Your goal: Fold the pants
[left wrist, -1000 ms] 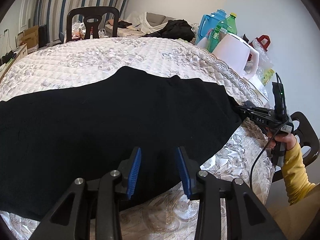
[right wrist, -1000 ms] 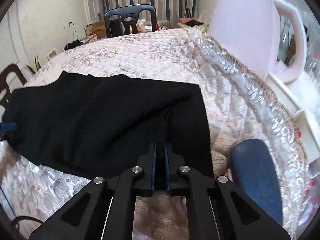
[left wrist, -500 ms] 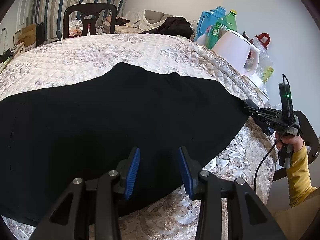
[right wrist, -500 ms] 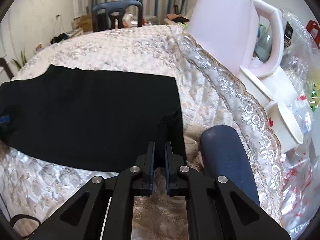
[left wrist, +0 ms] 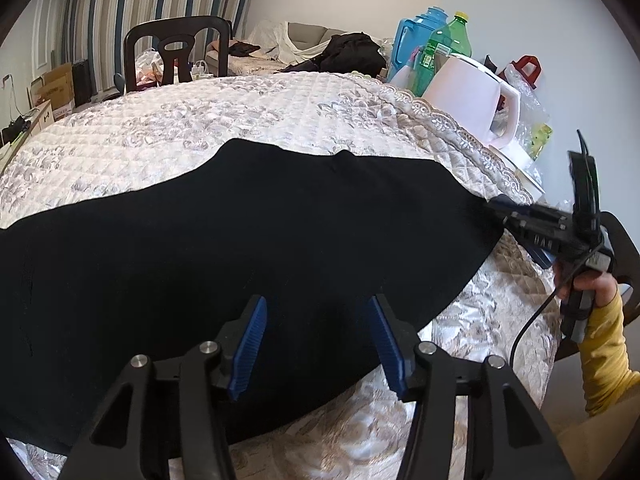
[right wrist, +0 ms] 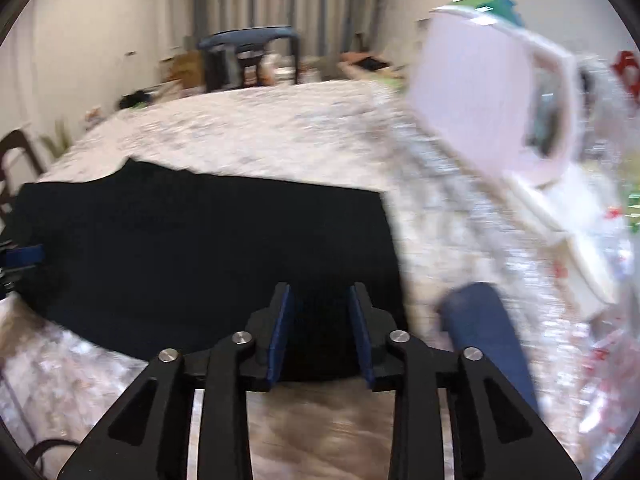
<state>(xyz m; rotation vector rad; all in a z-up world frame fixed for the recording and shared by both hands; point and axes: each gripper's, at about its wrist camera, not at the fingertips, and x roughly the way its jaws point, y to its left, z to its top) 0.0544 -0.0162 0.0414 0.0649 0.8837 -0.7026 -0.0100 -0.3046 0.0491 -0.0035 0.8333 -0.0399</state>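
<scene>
The black pants [left wrist: 224, 248] lie flat and spread across the quilted table cover [left wrist: 224, 120]. My left gripper [left wrist: 316, 340] is open and empty, over the near edge of the pants. My right gripper [right wrist: 320, 320] is open with its jaws parted over the right end of the pants [right wrist: 200, 248]; it holds nothing. In the left wrist view the right gripper [left wrist: 500, 204] sits at the pants' right end. The right wrist view is blurred.
A pale pink kettle [left wrist: 468, 100] with a blue jug [left wrist: 416, 46] and a green bottle [left wrist: 444, 52] stands along the table's right side. A dark chair [left wrist: 176, 52] stands at the far side. A blue chair back [right wrist: 488, 340] is by my right gripper.
My right gripper has opened and let go of the pants' right end. The pants have been pulled flatter and lie stretched out. My left gripper has opened wider.
</scene>
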